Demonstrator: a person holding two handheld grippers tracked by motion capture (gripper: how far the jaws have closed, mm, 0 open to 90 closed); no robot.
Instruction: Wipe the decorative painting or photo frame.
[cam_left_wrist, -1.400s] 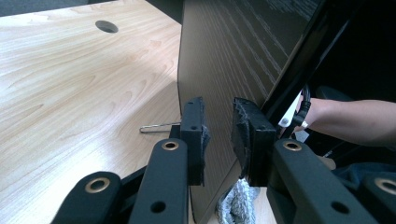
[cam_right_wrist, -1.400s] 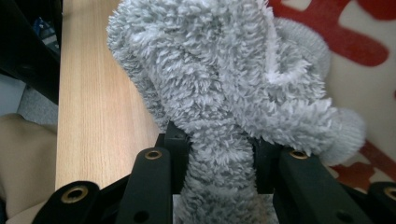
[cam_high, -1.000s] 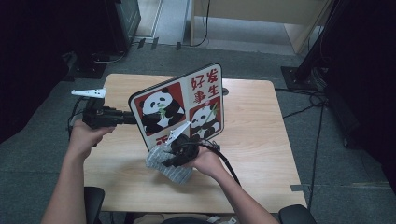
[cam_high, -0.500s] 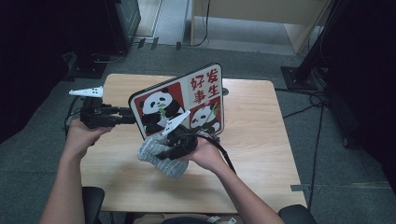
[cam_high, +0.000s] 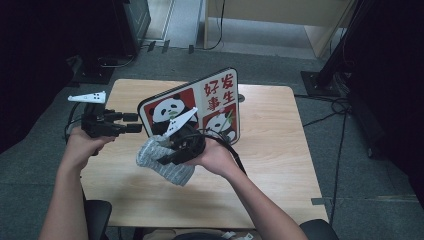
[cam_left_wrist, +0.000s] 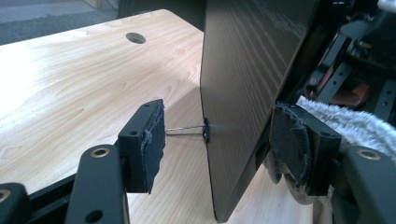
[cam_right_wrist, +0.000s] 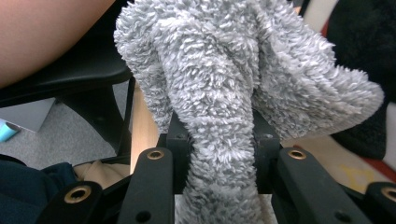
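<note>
Right gripper has its fingers clenched on a grey cloth, held above the worktop against the panda board. Left gripper fingers have just spread, released, straddling the board's edge.

Fluffy grey cloth against upright panda board

A grey fluffy cloth against a red-and-white panda-print board, pale wood table.
</note>
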